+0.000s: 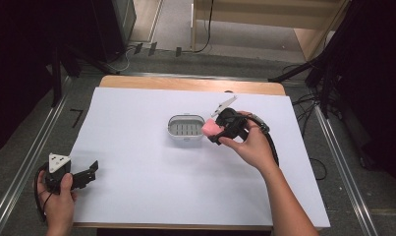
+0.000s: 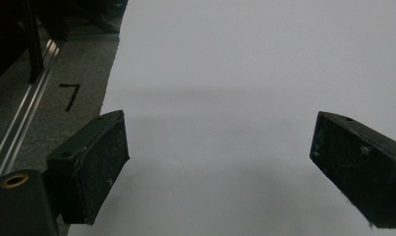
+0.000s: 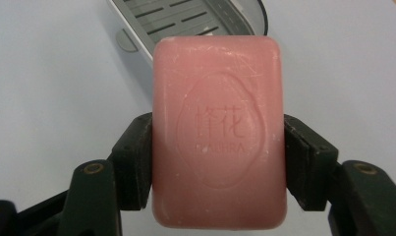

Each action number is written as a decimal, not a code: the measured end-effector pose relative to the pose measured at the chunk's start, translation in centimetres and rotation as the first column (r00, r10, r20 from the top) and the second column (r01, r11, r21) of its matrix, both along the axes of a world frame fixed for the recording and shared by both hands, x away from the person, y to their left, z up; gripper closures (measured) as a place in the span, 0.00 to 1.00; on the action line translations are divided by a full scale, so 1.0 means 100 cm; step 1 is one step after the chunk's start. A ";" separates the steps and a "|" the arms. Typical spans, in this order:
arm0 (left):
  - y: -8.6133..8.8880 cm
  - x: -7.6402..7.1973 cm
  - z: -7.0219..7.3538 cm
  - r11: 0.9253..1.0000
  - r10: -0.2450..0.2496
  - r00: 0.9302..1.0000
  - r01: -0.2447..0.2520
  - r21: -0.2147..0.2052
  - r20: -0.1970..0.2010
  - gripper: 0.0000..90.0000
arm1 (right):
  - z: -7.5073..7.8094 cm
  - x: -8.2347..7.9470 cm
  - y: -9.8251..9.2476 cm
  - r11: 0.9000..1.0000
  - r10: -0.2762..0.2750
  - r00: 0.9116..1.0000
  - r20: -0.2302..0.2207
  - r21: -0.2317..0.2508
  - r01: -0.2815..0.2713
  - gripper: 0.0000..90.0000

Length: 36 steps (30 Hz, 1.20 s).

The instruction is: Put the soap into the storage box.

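Observation:
A pink bar of soap (image 3: 219,130) with an embossed oval stamp sits clamped between both black jaws of my right gripper (image 3: 217,164). In the high view that right gripper (image 1: 216,131) holds the pink soap (image 1: 211,128) just off the right end of a grey oval soap dish (image 1: 185,127) with a slotted floor. The same soap dish (image 3: 185,19) lies just beyond the soap in the right gripper view. My left gripper (image 1: 90,172) rests at the table's near left corner, its jaws wide apart and empty. In its own view the left gripper (image 2: 220,167) looks across bare white surface.
A white sheet (image 1: 146,177) covers the wooden table (image 1: 185,82). Metal rails (image 1: 28,167) run along both sides on the grey floor. Cables (image 1: 308,101) lie to the right, and a light wooden cabinet (image 1: 264,22) stands at the back.

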<state>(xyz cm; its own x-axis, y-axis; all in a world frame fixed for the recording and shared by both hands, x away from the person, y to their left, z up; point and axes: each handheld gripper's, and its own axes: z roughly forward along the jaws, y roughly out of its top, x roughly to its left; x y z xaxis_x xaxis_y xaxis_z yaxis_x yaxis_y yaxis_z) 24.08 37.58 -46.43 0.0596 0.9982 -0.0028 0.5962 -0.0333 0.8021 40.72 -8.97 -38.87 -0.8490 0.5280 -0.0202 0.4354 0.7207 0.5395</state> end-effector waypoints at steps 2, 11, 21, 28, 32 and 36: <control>0.000 0.000 0.000 1.000 0.000 1.000 0.000 0.000 0.000 0.09 | 0.001 0.001 0.001 1.000 0.006 1.000 -0.001 0.004 -0.006 0.43; 0.000 0.000 0.000 1.000 0.000 1.000 0.000 0.000 -0.007 0.09 | 0.002 0.007 0.017 0.994 0.112 0.994 0.020 -0.010 -0.111 0.43; 0.001 0.000 0.000 1.000 0.001 1.000 -0.001 -0.005 -0.001 0.09 | 0.003 0.017 0.033 0.983 0.185 0.982 0.043 -0.013 -0.184 0.43; 0.001 0.000 0.000 1.000 0.001 1.000 -0.001 -0.007 -0.002 0.09 | 0.007 0.023 0.040 0.975 0.220 0.974 0.055 -0.017 -0.219 0.43; 0.001 0.000 0.000 1.000 0.001 1.000 -0.001 -0.007 -0.002 0.09 | 0.008 0.027 0.044 0.966 0.258 0.964 0.063 -0.024 -0.257 0.43; 0.001 0.000 0.000 1.000 0.001 1.000 -0.001 -0.009 -0.001 0.09 | 0.007 0.030 0.048 0.960 0.280 0.958 0.067 -0.020 -0.279 0.43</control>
<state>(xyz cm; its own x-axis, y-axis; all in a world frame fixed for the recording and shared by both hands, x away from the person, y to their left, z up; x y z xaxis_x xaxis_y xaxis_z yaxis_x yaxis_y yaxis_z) 24.03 37.69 -46.39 0.0586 0.9982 -0.0120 0.5967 -0.0253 0.8021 43.72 -4.13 -38.19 -0.9591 0.2689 -0.0880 0.1776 0.8142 0.5527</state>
